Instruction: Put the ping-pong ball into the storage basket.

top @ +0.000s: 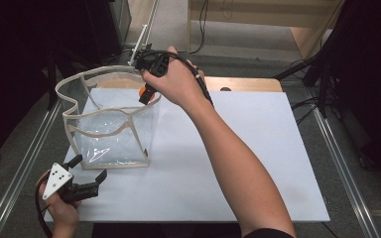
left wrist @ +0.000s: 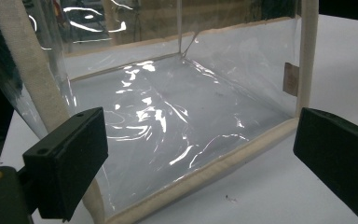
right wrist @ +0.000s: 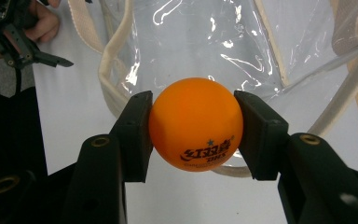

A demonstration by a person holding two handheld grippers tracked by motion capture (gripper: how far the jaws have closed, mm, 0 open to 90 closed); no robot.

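The right tool (right wrist: 193, 128) is squeezed shut on an orange ball (right wrist: 195, 123), with one black jaw pressing on each side of it. In the high view this tool (top: 146, 91) is held up over the far rim of a see-through bag (top: 110, 130), and the ball (top: 142, 91) peeks out as a small orange spot just at the rim. The bag stands upright below the tool with its mouth wide open, and I can see nothing inside it. So the step in hand looks like carrying the ball to the bag. I think the next move is to bring the ball a little more over the middle of the mouth, lower it, and then let the jaws open so it drops in. The cloth strap (top: 68, 99) loops up beside the mouth, and the ball could bump it or the soft rim and bounce out. The left tool (top: 90, 174) waits near the bag's closest bottom corner, on the white tabletop (top: 238, 163). Its jaws are spread wide and hold nothing. From that tool's own view the bag (left wrist: 177, 116) sits just ahead, between the two jaws. It could pinch the bag's edge to keep it from tipping.
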